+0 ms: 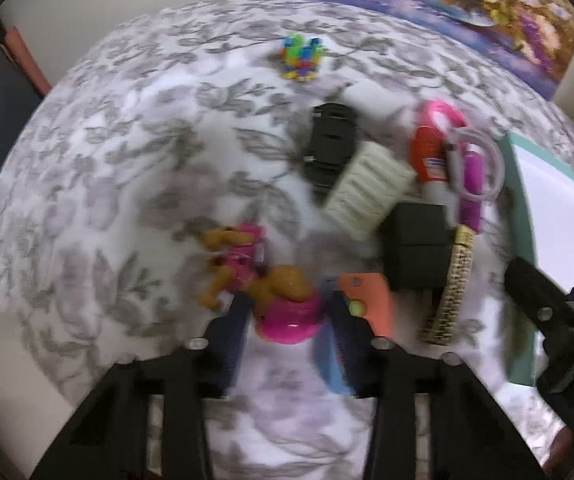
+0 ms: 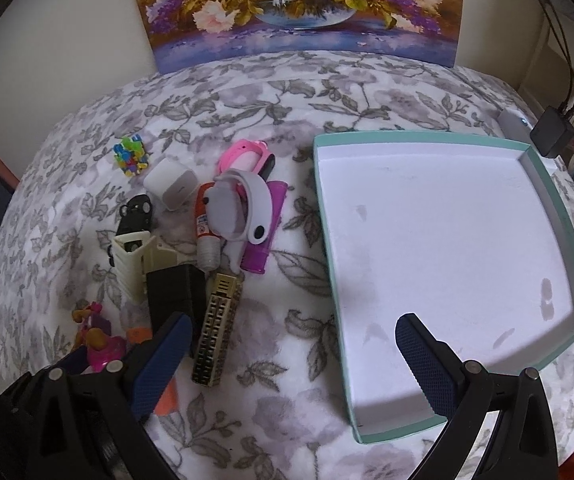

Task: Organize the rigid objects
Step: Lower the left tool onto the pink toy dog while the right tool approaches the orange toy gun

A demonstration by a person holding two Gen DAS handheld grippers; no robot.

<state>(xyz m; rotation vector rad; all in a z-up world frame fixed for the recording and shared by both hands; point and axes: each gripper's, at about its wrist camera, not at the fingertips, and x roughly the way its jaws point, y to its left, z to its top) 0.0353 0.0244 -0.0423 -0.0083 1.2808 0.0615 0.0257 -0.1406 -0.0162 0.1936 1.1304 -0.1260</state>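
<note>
Lying blurred: pink-and-tan dog figurine (image 1: pixel 255 276)

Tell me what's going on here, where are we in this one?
A person is sorting a pile of small toys and gadgets on a flowery bedspread into a teal box, which holds nothing yet. The left gripper has its jaws around a pink-based toy dog, though blur hides whether they grip it. The right gripper hangs open at the box's near edge, holding nothing.

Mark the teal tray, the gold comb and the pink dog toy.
teal tray (image 2: pixel 419 135): right wrist view, on its far rim.
gold comb (image 2: pixel 217 330): right wrist view, mid-body.
pink dog toy (image 1: pixel 243 268): left wrist view, on its pink torso.
</note>
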